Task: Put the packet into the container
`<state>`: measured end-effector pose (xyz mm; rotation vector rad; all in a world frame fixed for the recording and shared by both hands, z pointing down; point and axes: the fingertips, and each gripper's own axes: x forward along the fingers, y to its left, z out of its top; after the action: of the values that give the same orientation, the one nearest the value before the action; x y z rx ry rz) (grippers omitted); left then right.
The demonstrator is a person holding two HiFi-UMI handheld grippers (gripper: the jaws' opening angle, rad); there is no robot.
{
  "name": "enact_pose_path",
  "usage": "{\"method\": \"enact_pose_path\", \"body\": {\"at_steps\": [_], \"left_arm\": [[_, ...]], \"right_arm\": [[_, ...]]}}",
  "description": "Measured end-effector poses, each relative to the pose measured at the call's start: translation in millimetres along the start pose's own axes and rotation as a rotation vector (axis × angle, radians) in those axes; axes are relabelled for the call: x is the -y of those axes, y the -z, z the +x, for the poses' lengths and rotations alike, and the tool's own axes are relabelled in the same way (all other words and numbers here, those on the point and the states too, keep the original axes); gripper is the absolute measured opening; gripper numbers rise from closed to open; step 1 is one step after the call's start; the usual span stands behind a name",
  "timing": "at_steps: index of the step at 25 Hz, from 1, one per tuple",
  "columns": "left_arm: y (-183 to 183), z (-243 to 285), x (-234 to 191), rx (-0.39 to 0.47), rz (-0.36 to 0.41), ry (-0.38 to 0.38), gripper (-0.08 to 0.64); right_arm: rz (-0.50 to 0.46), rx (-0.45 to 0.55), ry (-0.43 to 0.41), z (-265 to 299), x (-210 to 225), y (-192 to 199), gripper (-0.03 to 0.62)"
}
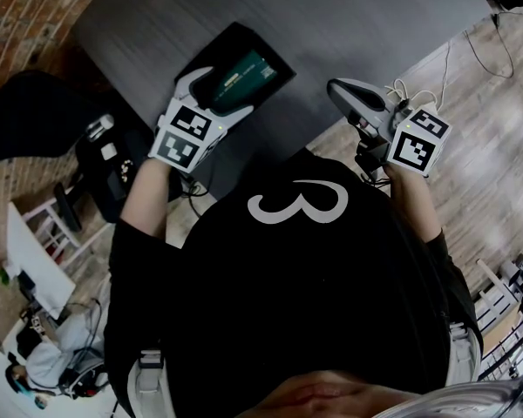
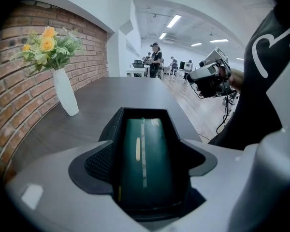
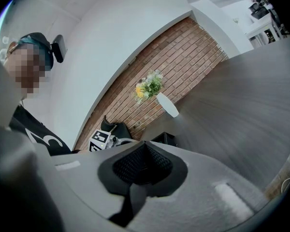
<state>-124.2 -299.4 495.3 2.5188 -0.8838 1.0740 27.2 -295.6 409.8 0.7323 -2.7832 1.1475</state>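
A dark green packet point(image 1: 244, 78) is pinched between the jaws of my left gripper point(image 1: 220, 99). It lies lengthwise, its far end over the black container point(image 1: 277, 57) on the dark table point(image 1: 349, 24). In the left gripper view the packet point(image 2: 144, 153) fills the gap between the black pads point(image 2: 97, 162), and the container's rim point(image 2: 117, 116) frames its far end. Whether it rests on the container's floor I cannot tell. My right gripper point(image 1: 340, 89) hangs shut and empty at the table's right edge, apart from the container. In its own view its pads point(image 3: 157, 166) are pressed together.
A white vase of yellow flowers point(image 2: 64, 93) stands on the table by the brick wall point(image 2: 19, 105), also in the right gripper view point(image 3: 165, 104). Left of the table stand a black chair point(image 1: 105, 164) and a white stool point(image 1: 57, 220). Cables point(image 1: 484, 55) lie on the wooden floor at right.
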Motion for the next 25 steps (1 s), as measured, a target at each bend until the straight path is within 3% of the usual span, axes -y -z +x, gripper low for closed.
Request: {"method": "enact_pose_path", "body": {"at_steps": [7,14,21,25], "left_arm": [[-5,-20,3,0.037,-0.051,-0.039,0.46],[-24,-67,17,0.192,-0.188,-0.079,0.286],[-45,-119,58,0.398,-0.328,-0.048,0.117],[-46,-138,73,0.467,-0.399,-0.008,0.035]], "right_arm": [[-0.015,0.003,-0.019,-2,-13,3,0.002],[-0.088,0.017,-0.071,3,-47,3,0.0],[-0.189,0.01,-0.147,3,-95,13,0.0],[-0.214,-0.005,-0.175,8,-117,24,0.0]]}}
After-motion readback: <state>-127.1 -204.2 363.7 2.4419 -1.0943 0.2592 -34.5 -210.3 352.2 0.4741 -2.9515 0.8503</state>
